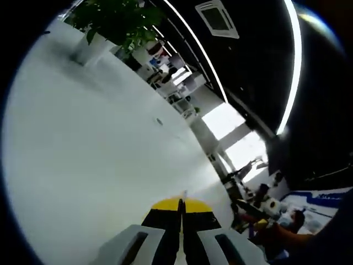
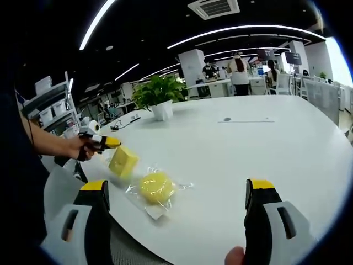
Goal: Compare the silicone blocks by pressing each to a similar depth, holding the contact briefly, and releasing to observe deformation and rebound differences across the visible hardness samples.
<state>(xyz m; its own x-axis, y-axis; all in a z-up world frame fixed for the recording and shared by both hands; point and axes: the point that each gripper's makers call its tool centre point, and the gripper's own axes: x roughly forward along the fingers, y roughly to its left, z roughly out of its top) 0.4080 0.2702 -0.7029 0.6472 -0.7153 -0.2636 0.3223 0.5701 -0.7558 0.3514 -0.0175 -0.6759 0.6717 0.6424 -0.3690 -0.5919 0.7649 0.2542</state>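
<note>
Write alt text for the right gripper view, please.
A yellow round block in clear wrap lies on a white table, beside a yellow square block near the left gripper. The right gripper stands open in front.

A yellow square silicone block (image 2: 122,160) is tilted on edge near the white table's (image 2: 231,165) near rim; just beside it, a round yellow silicone block (image 2: 156,186) lies flat on clear wrapping.

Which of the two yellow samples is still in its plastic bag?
The round yellow sample lying on the table; the square yellow block is bare, at the left gripper tip.
</note>
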